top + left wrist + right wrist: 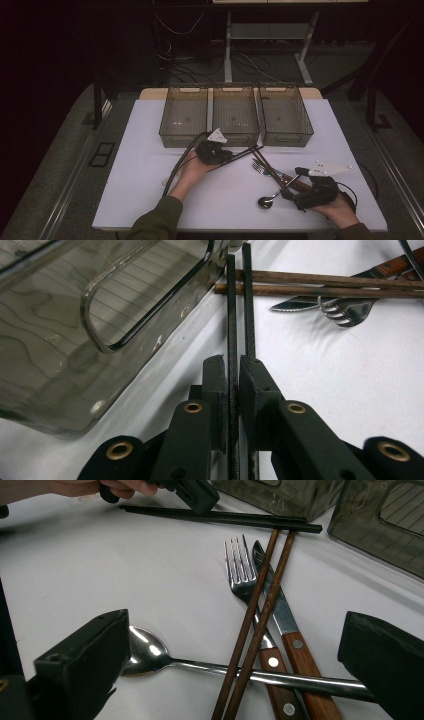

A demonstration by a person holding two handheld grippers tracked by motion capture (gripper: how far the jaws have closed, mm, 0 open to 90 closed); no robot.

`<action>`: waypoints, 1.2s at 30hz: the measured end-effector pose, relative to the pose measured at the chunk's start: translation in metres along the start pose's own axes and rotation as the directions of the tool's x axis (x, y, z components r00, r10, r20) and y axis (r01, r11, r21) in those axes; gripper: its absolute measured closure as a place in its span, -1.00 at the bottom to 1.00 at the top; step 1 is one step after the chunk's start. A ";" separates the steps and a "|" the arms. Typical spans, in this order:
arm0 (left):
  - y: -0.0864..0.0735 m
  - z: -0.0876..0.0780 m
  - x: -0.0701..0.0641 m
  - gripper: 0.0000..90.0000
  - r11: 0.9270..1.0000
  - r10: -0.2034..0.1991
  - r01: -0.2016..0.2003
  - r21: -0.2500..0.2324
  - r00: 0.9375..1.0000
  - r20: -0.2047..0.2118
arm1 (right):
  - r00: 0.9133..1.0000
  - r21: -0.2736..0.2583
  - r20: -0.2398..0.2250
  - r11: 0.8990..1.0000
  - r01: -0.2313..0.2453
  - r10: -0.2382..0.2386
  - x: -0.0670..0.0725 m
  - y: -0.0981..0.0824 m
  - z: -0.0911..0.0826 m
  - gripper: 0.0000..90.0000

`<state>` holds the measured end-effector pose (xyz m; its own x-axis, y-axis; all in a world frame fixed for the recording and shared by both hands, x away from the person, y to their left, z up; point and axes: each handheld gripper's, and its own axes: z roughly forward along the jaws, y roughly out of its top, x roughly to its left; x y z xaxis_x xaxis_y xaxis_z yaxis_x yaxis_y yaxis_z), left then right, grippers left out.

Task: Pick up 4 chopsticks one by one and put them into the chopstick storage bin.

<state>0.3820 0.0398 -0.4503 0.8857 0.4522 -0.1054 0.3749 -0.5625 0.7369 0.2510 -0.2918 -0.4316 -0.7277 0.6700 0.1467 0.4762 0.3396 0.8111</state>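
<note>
Chopsticks, a black pair [239, 315], sit clamped between the jaws of the left gripper [234, 385], whose pads press on them from both sides; in the high view this gripper [226, 154] sits near the middle of the white table [140, 175], just in front of the middle one of three smoky clear bins [235, 116] that line the far edge. The black pair runs out from the jaws toward the right, low over the table, and its tips reach the front corner of the middle bin, where they cross the ends of a brown wooden pair of chopsticks [255, 620]. That brown pair lies slantwise over a fork [242, 575] and a wooden-handled knife [280, 615] in the right half of the table, nearer the front edge. A spoon [150, 655] lies crosswise beneath them, its bowl toward the left. The right gripper [290, 192] rests near the front right corner with its jaws spread wide apart, one on each side of the spoon's handle and holding nothing; the spoon's bowl lies just beside one jaw.
</note>
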 end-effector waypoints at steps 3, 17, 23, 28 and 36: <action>-0.001 0.002 -0.001 0.80 1.000 -0.002 0.002 0.008 1.000 0.001 | 1.000 0.001 0.000 1.000 0.001 -0.001 0.000 0.000 0.000 -0.98; -0.002 0.003 -0.001 0.86 1.000 0.019 -0.019 0.010 1.000 -0.003 | 1.000 0.001 0.000 1.000 0.002 -0.002 0.000 0.000 0.000 -0.98; -0.003 0.003 0.000 0.89 1.000 0.027 -0.027 0.008 1.000 0.005 | 1.000 0.003 -0.001 1.000 0.001 -0.001 0.000 0.000 0.000 -0.98; -0.003 0.003 0.000 0.90 0.999 0.042 -0.043 0.004 0.999 0.007 | 1.000 0.004 0.000 1.000 0.001 -0.001 0.000 0.000 0.000 -0.98; -0.003 0.001 0.000 0.90 0.998 0.062 -0.062 0.004 0.998 0.001 | 1.000 0.003 -0.001 1.000 0.002 -0.002 0.001 0.000 0.000 -0.98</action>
<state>0.3815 0.0411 -0.4528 0.9075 0.4158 -0.0597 0.3200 -0.5922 0.7395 0.2506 -0.2913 -0.4320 -0.7293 0.6685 0.1457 0.4762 0.3431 0.8096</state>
